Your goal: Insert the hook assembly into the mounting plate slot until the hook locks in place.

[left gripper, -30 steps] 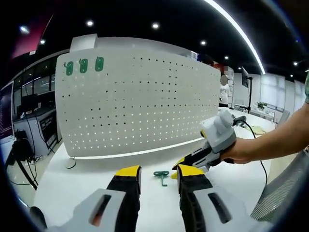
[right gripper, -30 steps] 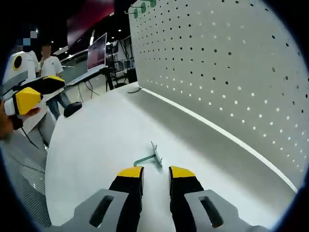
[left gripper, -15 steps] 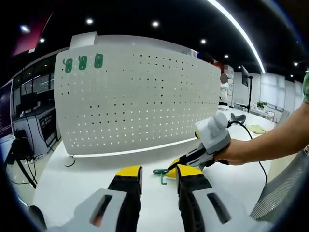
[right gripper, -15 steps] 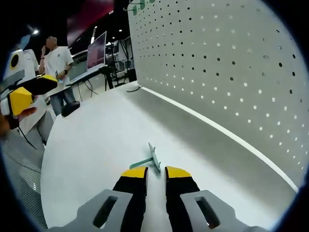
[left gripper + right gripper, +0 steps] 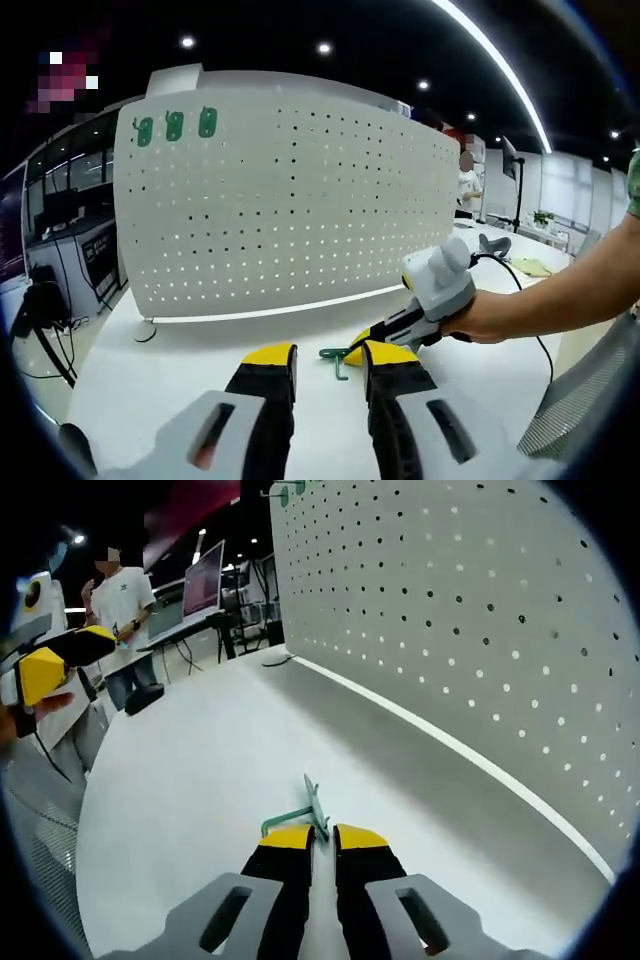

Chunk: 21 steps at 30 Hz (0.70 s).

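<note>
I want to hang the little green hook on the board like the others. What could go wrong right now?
The right gripper has its jaws closing around the thin green hook lying flat on the white table. They may catch just its edge, so it could slip or twist. The holes in the pegboard are small, so a tilted hook might miss. The left gripper is open and isn't helping.

Left gripper view square to pegboard (image 5: 290, 205); right gripper view low, alongside it, shared tabletop (image 5: 200, 770).
</note>
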{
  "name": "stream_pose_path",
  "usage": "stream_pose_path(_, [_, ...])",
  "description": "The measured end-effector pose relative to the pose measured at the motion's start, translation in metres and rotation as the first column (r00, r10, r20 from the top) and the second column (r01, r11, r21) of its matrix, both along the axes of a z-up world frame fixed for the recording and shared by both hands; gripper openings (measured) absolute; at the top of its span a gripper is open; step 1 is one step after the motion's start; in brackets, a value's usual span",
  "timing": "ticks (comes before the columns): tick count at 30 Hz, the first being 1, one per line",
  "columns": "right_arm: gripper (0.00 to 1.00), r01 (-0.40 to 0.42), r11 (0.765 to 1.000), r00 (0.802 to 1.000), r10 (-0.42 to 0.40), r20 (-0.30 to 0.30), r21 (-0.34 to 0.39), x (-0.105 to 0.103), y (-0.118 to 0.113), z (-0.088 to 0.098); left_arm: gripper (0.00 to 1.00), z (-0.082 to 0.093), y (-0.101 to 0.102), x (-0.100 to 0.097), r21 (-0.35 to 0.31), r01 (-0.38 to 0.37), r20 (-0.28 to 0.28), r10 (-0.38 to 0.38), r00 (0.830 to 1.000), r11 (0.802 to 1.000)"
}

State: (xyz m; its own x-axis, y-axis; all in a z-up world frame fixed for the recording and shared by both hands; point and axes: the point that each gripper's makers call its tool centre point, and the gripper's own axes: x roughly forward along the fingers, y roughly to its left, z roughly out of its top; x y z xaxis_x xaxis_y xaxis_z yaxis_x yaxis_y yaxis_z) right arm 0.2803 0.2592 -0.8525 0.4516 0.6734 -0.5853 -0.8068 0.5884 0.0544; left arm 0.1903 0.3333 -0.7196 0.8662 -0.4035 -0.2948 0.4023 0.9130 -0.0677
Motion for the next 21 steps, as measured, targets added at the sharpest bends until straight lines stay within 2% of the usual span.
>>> stream_pose_path(9, [0.02, -0.006, 1.0, 1.0, 0.006, 0.012, -0.007, 0.0008, -0.0005, 0.0001, 0.26, 0.0004, 0.0008, -0.0003, -0.003, 0.0, 0.0, 0.0, 1.0, 1.0])
stream_pose_path(21, [0.02, -0.004, 1.0, 1.0, 0.004, 0.021, -0.011, 0.0007, -0.005, 0.0067, 0.26, 0.0015, -0.001, -0.0012, -0.005, 0.009, 0.001, -0.009, 1.0, 1.0])
